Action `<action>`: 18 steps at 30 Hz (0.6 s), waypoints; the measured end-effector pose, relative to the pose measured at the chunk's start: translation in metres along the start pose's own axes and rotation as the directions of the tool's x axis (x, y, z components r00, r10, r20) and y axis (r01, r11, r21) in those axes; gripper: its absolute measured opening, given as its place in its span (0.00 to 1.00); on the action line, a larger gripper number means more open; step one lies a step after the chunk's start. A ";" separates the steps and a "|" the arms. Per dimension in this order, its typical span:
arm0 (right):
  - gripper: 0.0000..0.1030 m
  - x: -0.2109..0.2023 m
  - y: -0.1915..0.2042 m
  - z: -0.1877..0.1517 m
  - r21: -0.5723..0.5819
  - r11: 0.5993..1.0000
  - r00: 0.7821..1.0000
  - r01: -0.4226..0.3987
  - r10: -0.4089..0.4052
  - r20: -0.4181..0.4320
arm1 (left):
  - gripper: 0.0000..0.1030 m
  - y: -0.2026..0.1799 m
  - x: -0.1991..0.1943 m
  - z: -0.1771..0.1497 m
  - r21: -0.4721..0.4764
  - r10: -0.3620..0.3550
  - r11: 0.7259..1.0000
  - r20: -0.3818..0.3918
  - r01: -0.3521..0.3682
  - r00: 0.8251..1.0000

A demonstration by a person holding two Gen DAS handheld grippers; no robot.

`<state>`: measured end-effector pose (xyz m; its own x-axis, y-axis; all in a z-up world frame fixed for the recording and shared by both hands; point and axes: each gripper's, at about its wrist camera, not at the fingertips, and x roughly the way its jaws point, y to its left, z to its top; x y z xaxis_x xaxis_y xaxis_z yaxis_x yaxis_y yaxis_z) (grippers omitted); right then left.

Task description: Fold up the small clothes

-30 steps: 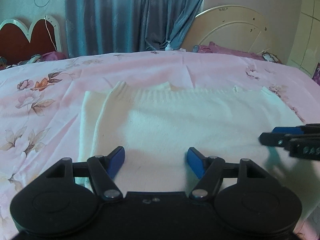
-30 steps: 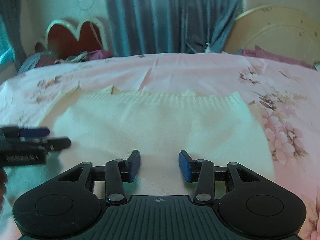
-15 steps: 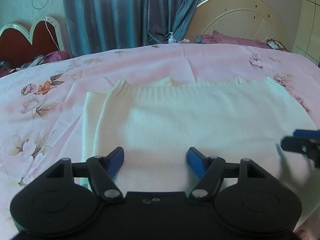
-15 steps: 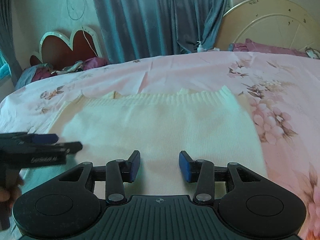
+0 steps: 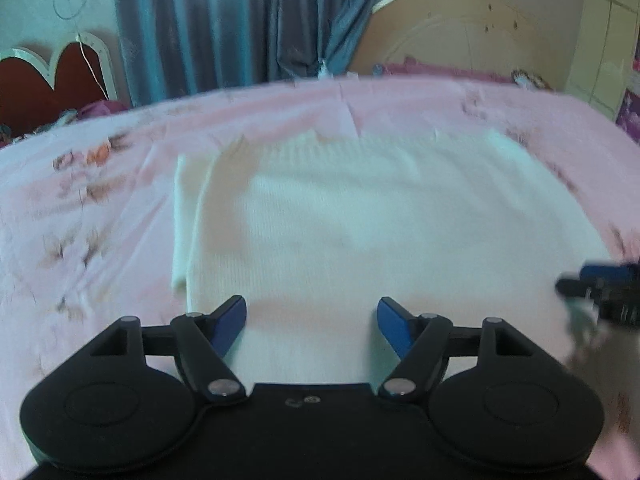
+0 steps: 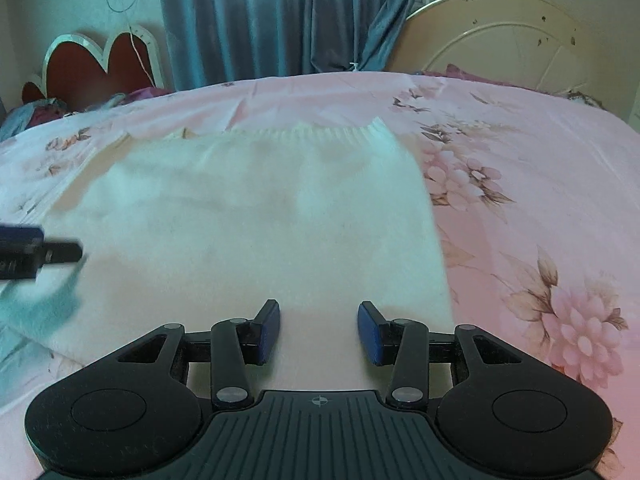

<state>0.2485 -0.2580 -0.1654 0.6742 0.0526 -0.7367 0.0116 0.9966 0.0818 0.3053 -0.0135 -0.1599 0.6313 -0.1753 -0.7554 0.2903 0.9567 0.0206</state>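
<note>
A cream knitted sweater [image 5: 360,224] lies flat on the pink floral bedsheet [image 5: 80,208], its ribbed hem at the far side and a folded sleeve along its left edge. It also shows in the right wrist view [image 6: 248,220]. My left gripper [image 5: 312,320] is open and empty above the sweater's near edge. My right gripper [image 6: 319,326] is open and empty above the near right part of the sweater. Each gripper shows at the edge of the other's view: the right one [image 5: 600,288] and the left one [image 6: 36,250].
Blue curtains [image 6: 288,16] hang behind the bed. A red and white headboard [image 6: 96,64] stands at the back left, a cream round headboard [image 6: 504,40] at the back right. Purple cloth [image 5: 440,70] lies at the far bed edge.
Both grippers have risen and pulled back from the sweater, so more of the bed shows. Both stayed open. The sweater has not moved.
</note>
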 end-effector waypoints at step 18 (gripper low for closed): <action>0.42 -0.023 0.029 0.002 0.040 0.998 0.999 -0.048 0.048 0.011 | 0.76 0.027 -0.027 -0.016 -0.237 -0.115 0.967 -0.087 0.092 0.989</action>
<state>0.2353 -0.2305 -0.1450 0.6820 0.0993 -0.7246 0.0091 0.9895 0.1442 0.2846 0.0207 -0.1499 0.5287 -0.2638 -0.8068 0.1687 0.9642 -0.2047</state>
